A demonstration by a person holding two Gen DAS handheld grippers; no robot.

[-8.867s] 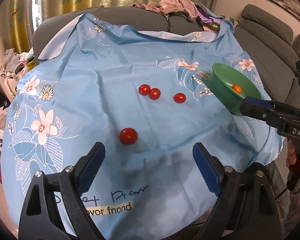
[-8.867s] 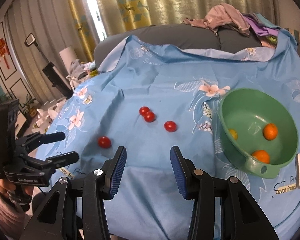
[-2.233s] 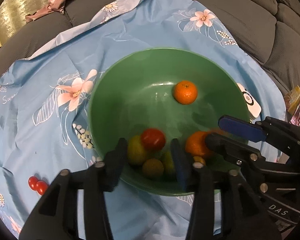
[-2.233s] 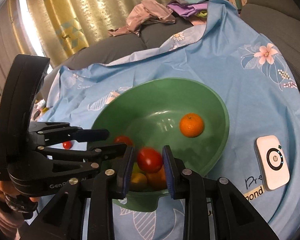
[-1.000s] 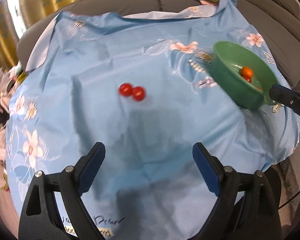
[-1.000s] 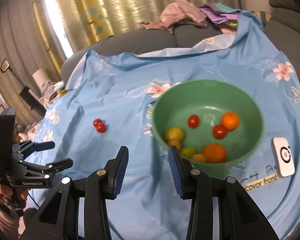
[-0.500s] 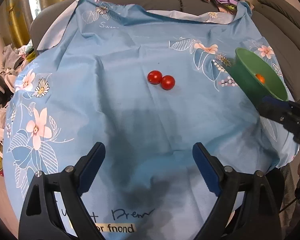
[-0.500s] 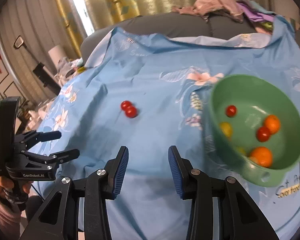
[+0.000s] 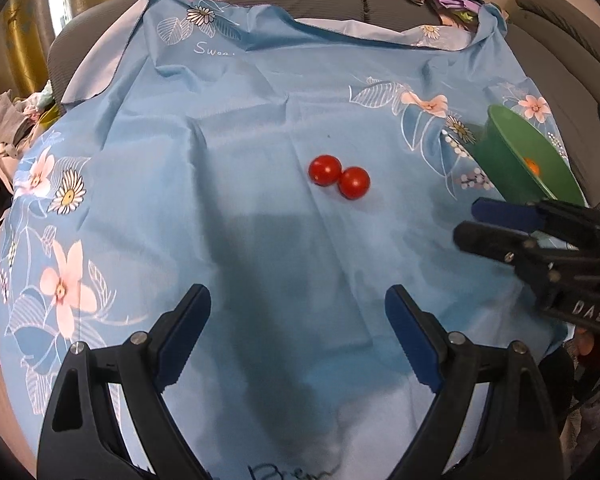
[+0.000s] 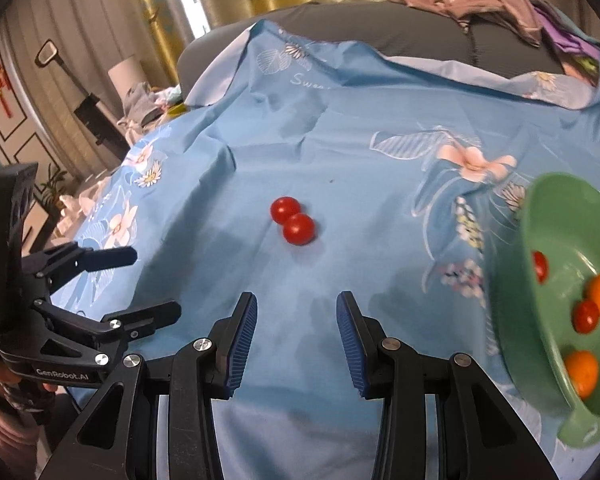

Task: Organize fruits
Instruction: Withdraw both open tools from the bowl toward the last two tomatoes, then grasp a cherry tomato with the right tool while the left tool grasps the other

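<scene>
Tomatoes, two of them [image 9: 339, 176], lie touching at mid-cloth; four lay loose some seconds back, and the green bowl [image 10: 540, 240] now holds two red ones among the oranges. Half the loose fruit is cleared, I judge. Both claws have pulled back empty: left claw [image 9: 298, 332] spread wide, right claw [image 10: 296, 340] parted. Blue floral cloth [image 9: 220, 80] wrinkles around them; nothing blocks the reach.

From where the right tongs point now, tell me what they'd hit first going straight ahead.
Probably the nearer tomato of the touching pair; the right tongs stand open and empty, with only blue cloth in between. Depth is unclear.
</scene>
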